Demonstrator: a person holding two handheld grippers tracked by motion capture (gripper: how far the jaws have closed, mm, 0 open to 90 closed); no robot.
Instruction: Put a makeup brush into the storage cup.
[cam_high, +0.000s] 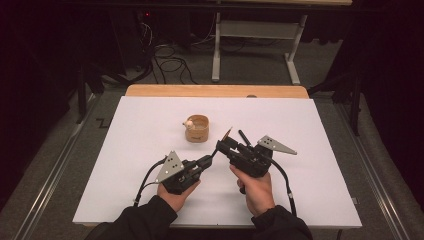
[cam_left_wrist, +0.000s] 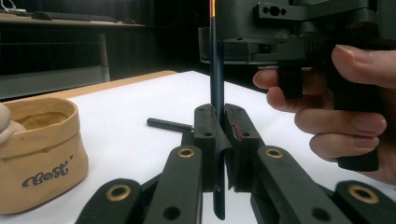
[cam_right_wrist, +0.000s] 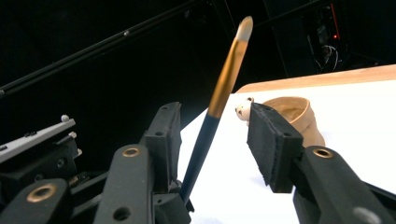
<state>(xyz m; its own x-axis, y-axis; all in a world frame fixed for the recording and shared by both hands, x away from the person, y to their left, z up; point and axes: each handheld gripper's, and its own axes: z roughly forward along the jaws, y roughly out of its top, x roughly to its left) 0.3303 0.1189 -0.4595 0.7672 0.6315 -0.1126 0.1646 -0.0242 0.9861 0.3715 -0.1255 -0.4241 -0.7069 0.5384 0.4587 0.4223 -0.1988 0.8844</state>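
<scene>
The lower end of the slim brush with a dark blue handle, gold ferrule and pale tip (cam_right_wrist: 219, 100) is hidden between the jaws that hold it, and in the left gripper view its upper part is cut off at the top edge, so the tip is out of frame there. From the high view the brush is hard to make out: just a short pale sliver rising between the two tools. The small cream figure (cam_high: 189, 122) on the rim of the tan, soft-sided round pouch printed "Best" (cam_high: 197, 128) is too small to identify. The background beyond the white table sheet (cam_high: 135, 150) is dark and largely unreadable.

The left gripper (cam_left_wrist: 222, 140) is clenched on the brush's dark handle, both pads pressed flat against it, holding it upright on the person's side of the pouch, near it but apart. The right gripper (cam_right_wrist: 215, 140) stands partly spread around the same brush higher up: the handle lies close against the jaw at the left of its own view, while the foam-padded jaw on the other side stands clear of it with a visible gap. It is not gripping. A thin black rod (cam_left_wrist: 169, 124) lies on the sheet just behind the left gripper's jaws.
</scene>
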